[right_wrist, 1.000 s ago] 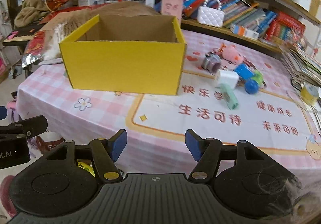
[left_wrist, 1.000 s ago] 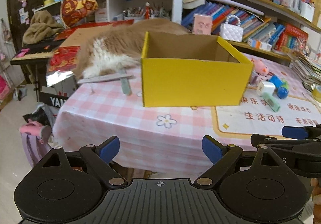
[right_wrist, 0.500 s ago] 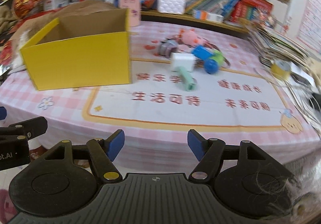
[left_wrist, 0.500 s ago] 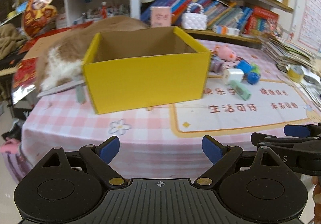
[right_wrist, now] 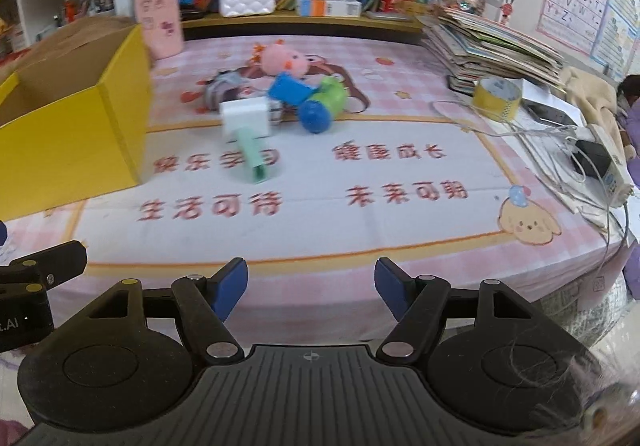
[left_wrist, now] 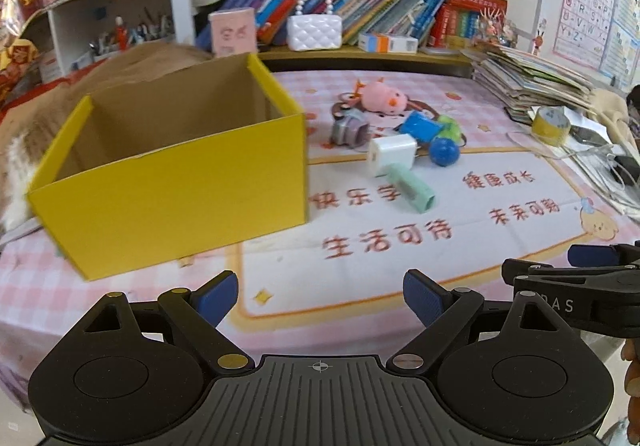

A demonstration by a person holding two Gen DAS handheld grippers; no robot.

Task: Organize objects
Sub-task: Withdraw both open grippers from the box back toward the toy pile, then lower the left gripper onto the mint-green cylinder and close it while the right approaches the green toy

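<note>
An empty yellow cardboard box stands on the left of the table. To its right lies a cluster of small things: a pink plush pig, a white cube, a mint green tube, a blue block, a blue ball and a grey toy. My left gripper is open and empty near the table's front edge. My right gripper beside it is open too, nothing between its fingers.
A white mat with red characters covers the pink checked tablecloth. A roll of yellow tape, cables and a stack of books lie at the right. Bookshelves line the back; a furry animal lies behind the box.
Both views have swung right: the yellow box slid left in the frames and the toy cluster, tape and book stack came into fuller view. The right gripper's jaws widened slightly.
</note>
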